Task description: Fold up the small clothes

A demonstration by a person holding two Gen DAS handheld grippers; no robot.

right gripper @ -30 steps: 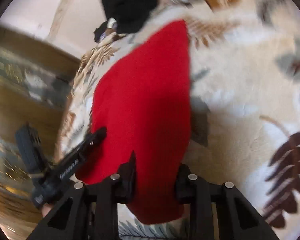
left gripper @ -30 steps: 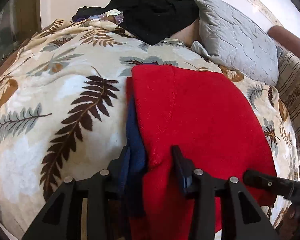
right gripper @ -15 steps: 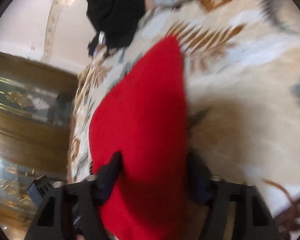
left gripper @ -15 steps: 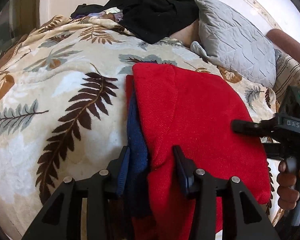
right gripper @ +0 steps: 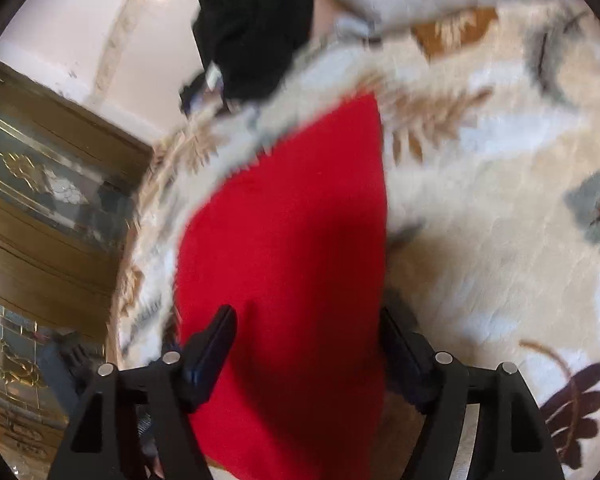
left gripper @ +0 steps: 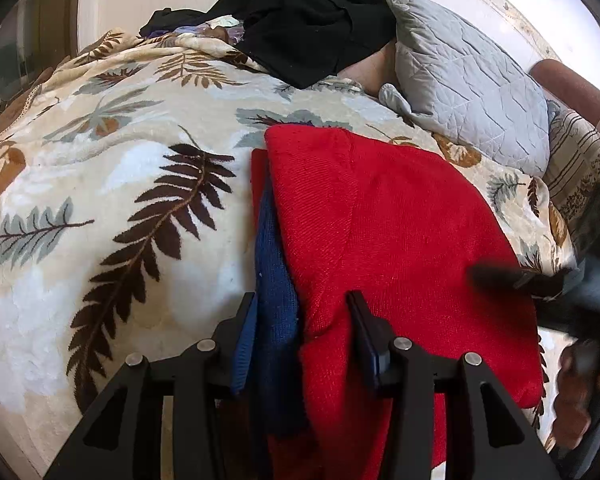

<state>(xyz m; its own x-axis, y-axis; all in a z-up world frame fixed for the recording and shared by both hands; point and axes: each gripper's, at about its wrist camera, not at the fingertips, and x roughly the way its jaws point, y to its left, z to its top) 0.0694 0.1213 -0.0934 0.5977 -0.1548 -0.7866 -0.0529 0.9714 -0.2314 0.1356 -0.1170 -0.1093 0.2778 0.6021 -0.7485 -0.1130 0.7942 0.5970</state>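
Note:
A red knit garment (left gripper: 380, 232) with a blue band (left gripper: 274, 280) along its left edge lies folded on a leaf-print blanket (left gripper: 100, 200). My left gripper (left gripper: 302, 320) is closed on the garment's near left edge, red and blue cloth between its fingers. In the right wrist view the red garment (right gripper: 292, 240) runs between the wide-spread fingers of my right gripper (right gripper: 308, 336), which is open above its near right part. The right gripper also shows blurred at the right edge of the left wrist view (left gripper: 540, 284).
A grey quilted pillow (left gripper: 468, 80) and a heap of black clothes (left gripper: 312, 20) lie at the far end of the bed. A brown wooden cabinet (right gripper: 40, 220) stands beyond the bed's left side. A striped cover (left gripper: 580, 168) lies at the right.
My right gripper has opened and let go of the red garment, and it has swung over the garment's right side. My left gripper keeps its hold and has barely moved.

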